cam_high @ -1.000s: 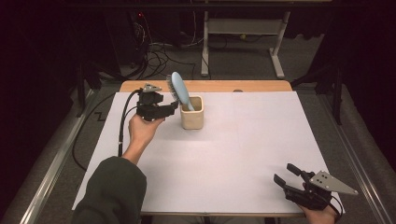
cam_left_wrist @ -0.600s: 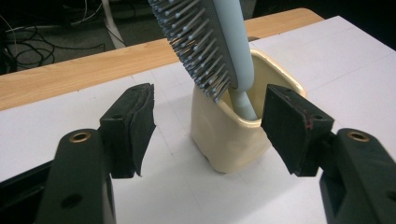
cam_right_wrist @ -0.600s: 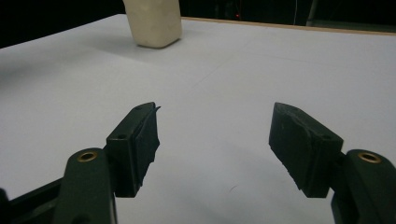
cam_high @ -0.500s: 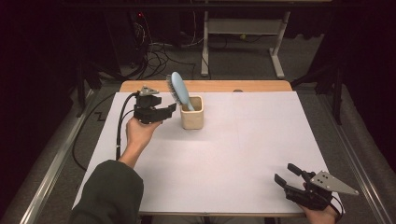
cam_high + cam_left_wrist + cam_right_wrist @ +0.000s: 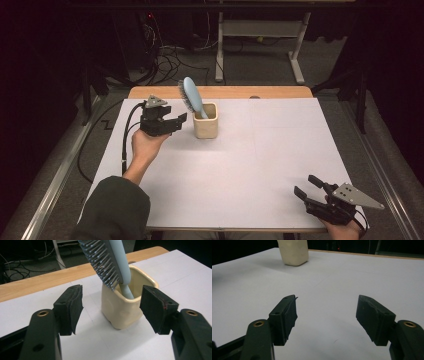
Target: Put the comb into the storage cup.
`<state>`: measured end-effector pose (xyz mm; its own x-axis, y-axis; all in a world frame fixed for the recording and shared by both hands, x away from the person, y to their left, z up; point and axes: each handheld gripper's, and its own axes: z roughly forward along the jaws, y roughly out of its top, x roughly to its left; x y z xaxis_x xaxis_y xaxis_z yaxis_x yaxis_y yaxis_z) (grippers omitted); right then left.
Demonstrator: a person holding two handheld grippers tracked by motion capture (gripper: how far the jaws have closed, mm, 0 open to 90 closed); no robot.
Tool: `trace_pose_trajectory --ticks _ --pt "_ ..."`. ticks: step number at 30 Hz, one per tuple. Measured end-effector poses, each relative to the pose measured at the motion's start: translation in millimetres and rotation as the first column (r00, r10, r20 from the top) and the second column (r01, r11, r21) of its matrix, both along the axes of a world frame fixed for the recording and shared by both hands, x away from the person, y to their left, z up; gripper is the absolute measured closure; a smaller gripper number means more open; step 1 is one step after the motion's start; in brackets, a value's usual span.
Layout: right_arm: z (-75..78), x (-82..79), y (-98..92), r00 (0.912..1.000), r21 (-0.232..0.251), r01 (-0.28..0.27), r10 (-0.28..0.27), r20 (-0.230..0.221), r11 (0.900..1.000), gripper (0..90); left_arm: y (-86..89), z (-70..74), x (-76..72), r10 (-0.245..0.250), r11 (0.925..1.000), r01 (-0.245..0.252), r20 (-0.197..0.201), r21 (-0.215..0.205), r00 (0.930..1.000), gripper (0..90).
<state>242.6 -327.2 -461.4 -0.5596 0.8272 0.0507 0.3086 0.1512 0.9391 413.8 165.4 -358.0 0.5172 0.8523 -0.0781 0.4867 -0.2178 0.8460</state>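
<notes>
white table (image 5: 260, 165) mostly bare, both hand-held grippers open, empty, left (image 5: 176, 121) beside cup (image 5: 206, 122)

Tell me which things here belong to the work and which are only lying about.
Belong to the work:
- brush, standing tilted in the cup
- cup
- left tool, open, beside the cup

Only lying about:
- right tool, open, at the table's near corner
- cables on the floor
</notes>
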Motion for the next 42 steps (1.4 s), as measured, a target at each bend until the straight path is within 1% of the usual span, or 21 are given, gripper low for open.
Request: trace_pose_trajectory --ticks 10,23,30,34,42 --pt "0.0 0.1 0.4 1.0000 -0.002 -0.002 0.002 -0.002 1.000 33.5 6.6 -4.0 -6.3 0.003 1.0000 -0.003 -0.001 -0.007 1.0000 35.0" --pt "-0.2 -0.1 0.0 1.0000 0.000 -0.001 0.001 -0.002 1.000 33.5 11.3 -3.1 -15.8 0.000 0.9999 0.000 0.005 -0.016 1.0000 35.1" --pt "-0.1 -0.1 0.1 1.0000 -0.001 0.000 0.000 -0.001 1.000 33.5 16.1 -2.0 -22.0 0.000 0.9997 0.001 0.013 -0.023 0.9999 35.1" --pt "-0.1 -0.2 0.0 1.0000 -0.001 0.000 0.000 -0.001 1.000 33.6 20.5 -2.3 -25.7 0.005 0.9992 -0.005 0.017 -0.039 0.9998 35.1" --pt "-0.1 -0.2 0.1 1.0000 0.000 0.001 -0.001 -0.002 1.000 33.5 26.2 -3.1 -32.3 0.004 0.9992 -0.003 0.020 -0.041 0.9998 35.0"
